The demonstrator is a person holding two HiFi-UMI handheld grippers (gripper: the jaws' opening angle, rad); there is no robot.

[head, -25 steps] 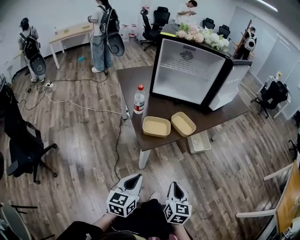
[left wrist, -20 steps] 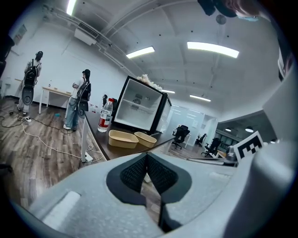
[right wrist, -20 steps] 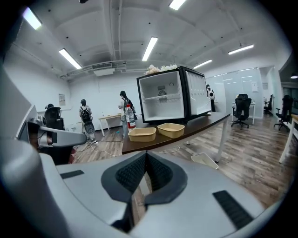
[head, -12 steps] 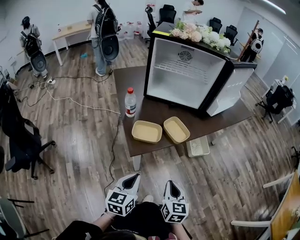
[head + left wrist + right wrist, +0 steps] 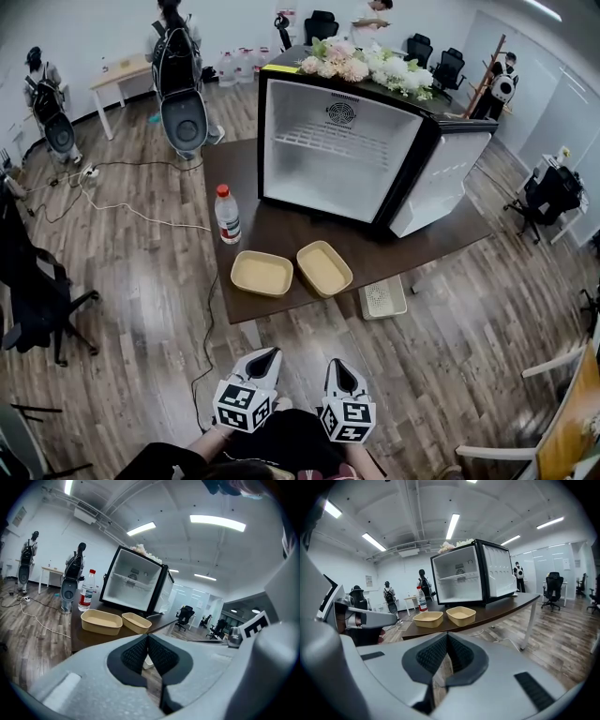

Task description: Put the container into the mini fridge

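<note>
My left gripper [image 5: 266, 356] and right gripper [image 5: 337, 366] are pressed together, empty. A shallow tan plastic container [image 5: 262, 273] and its twin [image 5: 324, 268] lie on the dark wooden table [image 5: 274, 231], near the open black mini fridge [image 5: 330, 155].

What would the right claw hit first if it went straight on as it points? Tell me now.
The right claw would probably meet the table at its near edge, just below the tan containers. Depth is unclear, so it might instead pass under to the floor.
</note>
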